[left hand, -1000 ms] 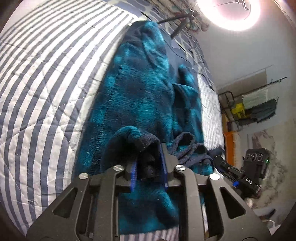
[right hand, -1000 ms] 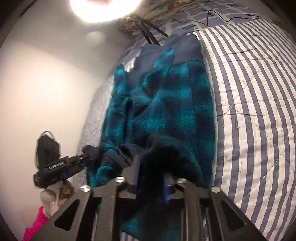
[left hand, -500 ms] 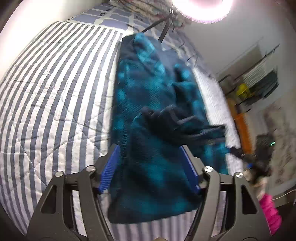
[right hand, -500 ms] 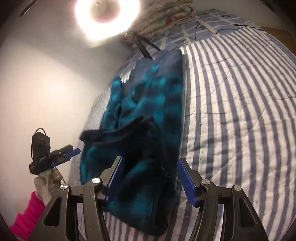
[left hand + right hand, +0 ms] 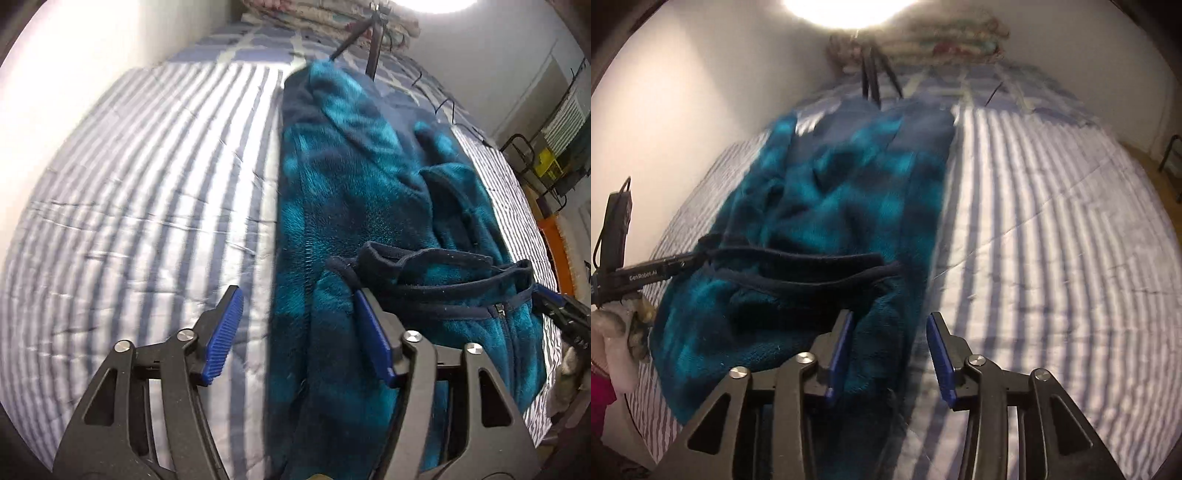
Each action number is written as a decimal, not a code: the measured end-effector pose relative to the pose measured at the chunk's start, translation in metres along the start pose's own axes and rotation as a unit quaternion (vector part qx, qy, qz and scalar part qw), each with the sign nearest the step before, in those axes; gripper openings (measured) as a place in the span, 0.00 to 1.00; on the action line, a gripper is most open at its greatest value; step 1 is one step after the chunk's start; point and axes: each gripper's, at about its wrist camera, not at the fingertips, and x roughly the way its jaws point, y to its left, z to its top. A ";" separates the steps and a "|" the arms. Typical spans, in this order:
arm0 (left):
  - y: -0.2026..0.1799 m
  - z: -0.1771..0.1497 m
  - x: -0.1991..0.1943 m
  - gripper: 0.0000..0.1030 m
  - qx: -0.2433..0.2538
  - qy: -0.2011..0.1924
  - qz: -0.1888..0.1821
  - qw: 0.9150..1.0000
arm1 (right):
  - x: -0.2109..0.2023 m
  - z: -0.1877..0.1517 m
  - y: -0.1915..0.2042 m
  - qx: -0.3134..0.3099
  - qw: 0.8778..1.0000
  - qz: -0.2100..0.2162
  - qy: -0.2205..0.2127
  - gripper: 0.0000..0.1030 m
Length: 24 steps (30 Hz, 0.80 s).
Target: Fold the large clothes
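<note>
A teal and navy plaid fleece garment point(image 5: 369, 206) lies lengthwise on the striped bed quilt point(image 5: 147, 184), its near end folded back with the dark hem point(image 5: 436, 266) on top. It also shows in the right wrist view point(image 5: 827, 221). My left gripper point(image 5: 297, 332) is open and empty, above the garment's left edge. My right gripper point(image 5: 890, 350) is open and empty, above the garment's right edge. Each gripper shows at the edge of the other's view, the right one point(image 5: 561, 310) and the left one point(image 5: 646, 275).
The striped quilt point(image 5: 1052, 240) spreads wide beside the garment. A tripod point(image 5: 373, 48) and folded blankets point(image 5: 945, 44) stand at the far end under a bright ring light. A white wall point(image 5: 683, 92) runs along one side, shelving point(image 5: 554, 147) on the other.
Both grippers opened and let go of the garment's hem, then pulled back. The folded-over end now rests on the garment.
</note>
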 end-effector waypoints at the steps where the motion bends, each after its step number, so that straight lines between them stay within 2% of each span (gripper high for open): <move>1: -0.001 -0.002 -0.012 0.58 0.005 -0.009 -0.005 1.000 | -0.008 -0.001 0.002 -0.004 1.000 0.004 -0.009 0.37; 4: -0.012 -0.010 -0.040 0.58 0.023 -0.026 -0.041 0.999 | -0.029 -0.006 0.030 -0.049 0.997 0.047 -0.034 0.37; 7: -0.037 -0.018 -0.045 0.58 0.065 -0.025 -0.065 0.995 | -0.023 -0.008 0.062 -0.096 0.992 0.057 -0.050 0.37; 9: -0.050 -0.022 -0.037 0.58 0.081 -0.019 -0.062 0.995 | -0.009 -0.007 0.073 -0.107 0.991 0.058 -0.051 0.37; 13: -0.050 -0.023 0.005 0.58 0.064 0.012 -0.045 0.997 | 0.030 -0.011 0.074 -0.086 0.995 0.053 0.000 0.36; 15: -0.052 -0.031 0.013 0.58 0.081 -0.010 -0.039 0.996 | 0.048 -0.017 0.070 -0.082 0.995 0.049 0.018 0.34; 18: -0.059 -0.039 0.014 0.58 0.112 -0.032 -0.019 0.993 | 0.054 -0.024 0.073 -0.094 0.995 0.043 0.007 0.35; 22: -0.042 -0.022 0.002 0.56 0.085 -0.003 -0.078 0.993 | 0.038 -0.014 0.068 -0.083 0.994 0.060 0.022 0.34; 24: -0.031 -0.009 -0.014 0.56 0.072 -0.015 -0.102 0.992 | 0.024 -0.010 0.061 -0.073 0.994 0.079 0.011 0.34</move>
